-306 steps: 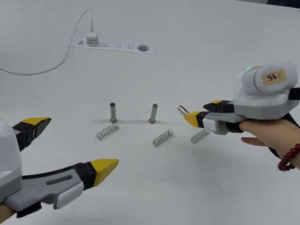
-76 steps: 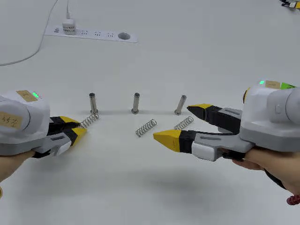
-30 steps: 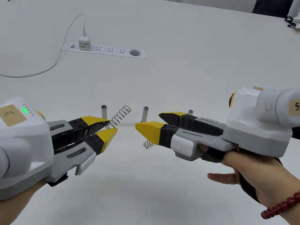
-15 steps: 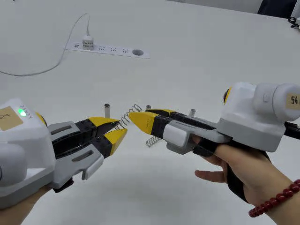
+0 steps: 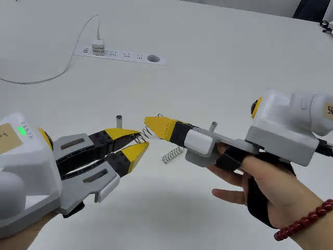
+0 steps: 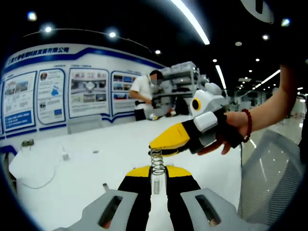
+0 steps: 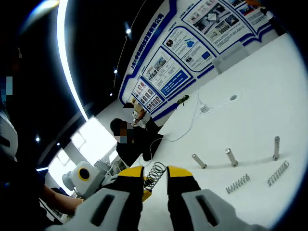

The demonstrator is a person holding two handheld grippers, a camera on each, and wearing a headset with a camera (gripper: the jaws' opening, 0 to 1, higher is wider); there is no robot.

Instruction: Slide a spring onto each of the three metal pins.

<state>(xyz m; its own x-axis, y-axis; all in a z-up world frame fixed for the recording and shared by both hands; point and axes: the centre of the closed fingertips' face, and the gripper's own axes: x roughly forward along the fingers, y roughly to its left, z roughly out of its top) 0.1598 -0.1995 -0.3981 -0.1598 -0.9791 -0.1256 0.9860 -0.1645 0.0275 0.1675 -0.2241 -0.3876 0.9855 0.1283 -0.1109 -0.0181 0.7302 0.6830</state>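
Over the near part of the white table (image 5: 234, 62), both grippers meet nose to nose, held up above the surface. The left gripper (image 5: 142, 139) comes in from the near left. Its jaws are squeezed down on one end of the held spring (image 6: 156, 161), which pokes out past the yellow tips toward its partner. The right gripper (image 7: 155, 172) reaches in from the near right, carried by a hand (image 5: 260, 182) with a red bead bracelet (image 5: 304, 226) at the wrist. Its jaws stand a little apart with the spring's free end sitting in the gap (whether they actually press on it, I cannot tell).

Far left on the table lies a white power strip (image 5: 125, 54). A white plug (image 5: 98, 47) sits in its left end and a cable (image 5: 57, 75) trails off to the left.

Beyond the grippers, three metal pins (image 7: 231, 157) stand upright in a row, all bare, well apart from the strip. Two more springs lie flat on the near side of that row. One loose spring (image 7: 239, 183) is near the middle pin, and the other loose spring (image 7: 278, 173) is near the right-hand pin.
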